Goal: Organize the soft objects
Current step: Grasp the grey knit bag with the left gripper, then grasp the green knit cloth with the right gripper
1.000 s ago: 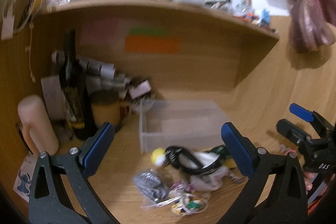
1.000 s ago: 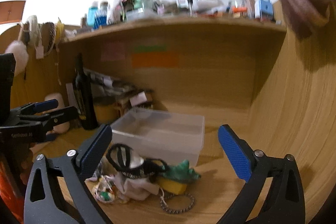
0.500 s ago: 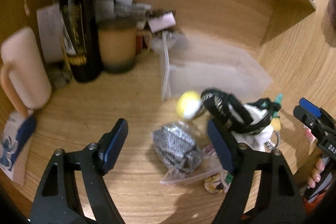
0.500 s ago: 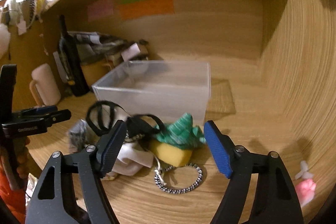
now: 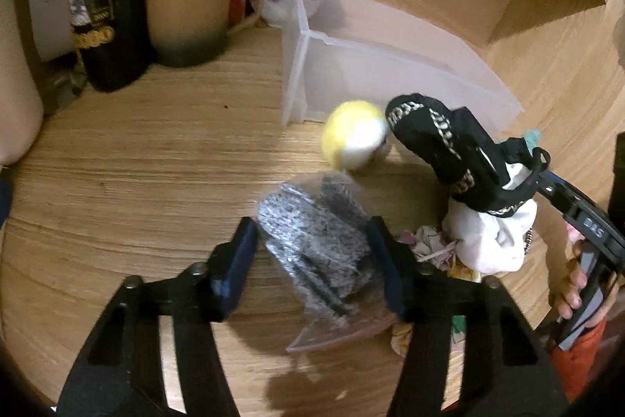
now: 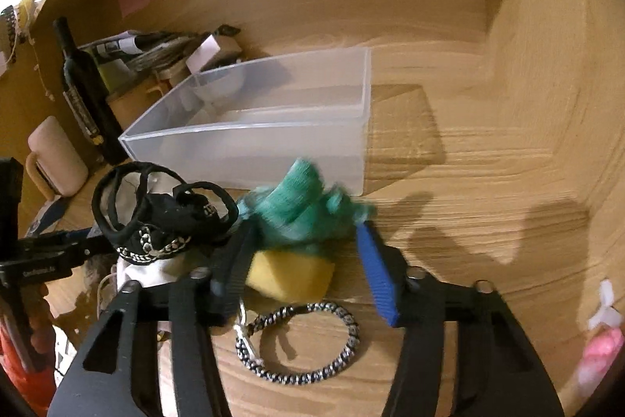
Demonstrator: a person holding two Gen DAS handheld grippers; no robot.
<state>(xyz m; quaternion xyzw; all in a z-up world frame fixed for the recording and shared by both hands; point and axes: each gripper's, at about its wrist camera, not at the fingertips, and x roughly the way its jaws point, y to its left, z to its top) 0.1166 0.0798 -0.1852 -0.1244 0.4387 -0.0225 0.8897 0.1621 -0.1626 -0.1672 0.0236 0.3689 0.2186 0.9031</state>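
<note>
A heap of soft things lies on the wooden desk in front of a clear plastic bin [image 5: 297,65] [image 6: 250,143]. My left gripper [image 5: 312,256] points down over a grey speckled cloth in a clear bag [image 5: 316,241]. Its jaws are closing with the bag between them, and a small gap shows at the left pad. My right gripper [image 6: 304,268] straddles a yellow sponge [image 6: 289,276] and a green fluffy toy [image 6: 304,210]. Its jaws are closing too, the right pad still clear of the sponge. A yellow-white ball [image 5: 353,135] and a black strap with a chain [image 5: 441,143] [image 6: 164,217] lie alongside.
A dark bottle [image 5: 113,6] and a beige mug [image 5: 187,6] stand at the back left. A braided chain ring [image 6: 300,342] lies just under my right gripper. A white cloth [image 5: 492,237] sits under the black strap. A pink item [image 6: 601,350] lies at the far right.
Both grippers have dropped and tipped down onto the heap, and both pairs of jaws have narrowed: the left around the bagged grey cloth, the right around the sponge and green toy.
</note>
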